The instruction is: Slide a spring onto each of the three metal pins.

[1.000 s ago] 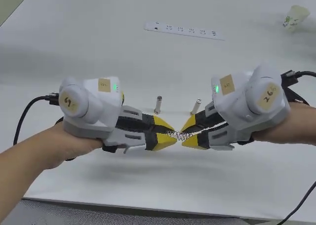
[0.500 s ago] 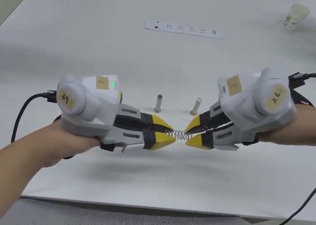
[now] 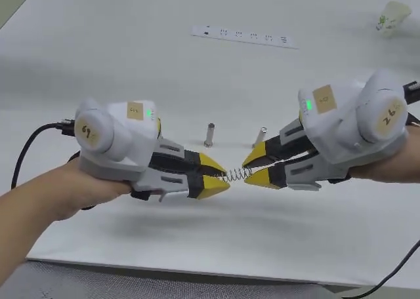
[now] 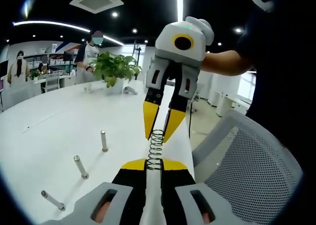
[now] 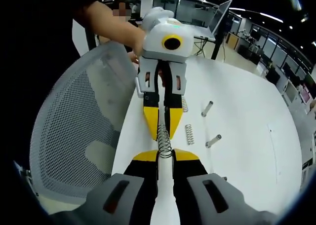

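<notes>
Nothing is done yet: all three pins (image 4: 104, 141) on the table (image 3: 164, 82) are bare. Of three springs, two spares (image 5: 189, 134) lie beside the pins and one spring (image 3: 237, 176) is held in the air on the near side of the pins. The left tool (image 3: 226, 181) is clamped on one end; the jaws of the right tool (image 3: 248, 170) straddle the other, pinching or not I cannot tell.
</notes>
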Demonstrator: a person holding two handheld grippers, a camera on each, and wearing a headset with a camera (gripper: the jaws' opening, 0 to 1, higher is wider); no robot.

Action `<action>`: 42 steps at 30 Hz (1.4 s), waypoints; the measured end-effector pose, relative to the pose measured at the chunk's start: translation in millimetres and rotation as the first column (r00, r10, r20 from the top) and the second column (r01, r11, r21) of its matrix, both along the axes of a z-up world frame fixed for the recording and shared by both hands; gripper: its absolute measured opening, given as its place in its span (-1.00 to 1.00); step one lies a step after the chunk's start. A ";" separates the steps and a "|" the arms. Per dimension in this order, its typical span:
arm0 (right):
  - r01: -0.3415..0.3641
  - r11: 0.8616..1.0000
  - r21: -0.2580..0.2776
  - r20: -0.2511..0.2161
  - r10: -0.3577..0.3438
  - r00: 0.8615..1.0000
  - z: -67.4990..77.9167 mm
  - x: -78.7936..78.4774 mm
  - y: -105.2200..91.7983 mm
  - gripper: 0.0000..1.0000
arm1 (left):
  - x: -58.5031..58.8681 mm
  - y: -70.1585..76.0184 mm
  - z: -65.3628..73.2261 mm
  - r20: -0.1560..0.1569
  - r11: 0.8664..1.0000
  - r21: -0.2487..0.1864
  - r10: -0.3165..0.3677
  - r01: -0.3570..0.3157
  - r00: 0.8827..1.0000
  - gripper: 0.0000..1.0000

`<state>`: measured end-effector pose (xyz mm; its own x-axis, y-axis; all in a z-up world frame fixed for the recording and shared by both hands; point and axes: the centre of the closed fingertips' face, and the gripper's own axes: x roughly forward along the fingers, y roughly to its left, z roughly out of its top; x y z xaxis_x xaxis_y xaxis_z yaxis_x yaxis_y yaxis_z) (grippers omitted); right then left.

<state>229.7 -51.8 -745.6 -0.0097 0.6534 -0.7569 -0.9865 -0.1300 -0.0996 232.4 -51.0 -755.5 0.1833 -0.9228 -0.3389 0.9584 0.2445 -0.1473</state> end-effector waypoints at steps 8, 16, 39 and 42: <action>0.013 0.998 0.068 -0.036 -0.011 0.999 10.0 -4.3 11.1 -0.85 | 2.0 1.4 -1.7 0.004 1.000 0.006 0.004 -0.004 1.000 -0.97; 0.033 0.993 0.109 -0.061 -0.027 0.998 17.3 -6.0 17.7 -0.85 | 3.5 1.0 0.0 0.012 1.000 0.002 0.008 -0.008 1.000 -0.97; 0.083 0.979 0.188 -0.087 -0.067 0.994 25.9 -10.2 35.9 -0.85 | 0.1 -2.3 -0.7 0.016 1.000 0.005 0.004 -0.004 1.000 -0.96; 0.101 0.971 0.214 -0.094 -0.083 0.992 27.8 -8.5 38.3 -0.86 | 1.0 -0.6 0.9 0.006 1.000 -0.010 0.012 -0.012 1.000 -0.96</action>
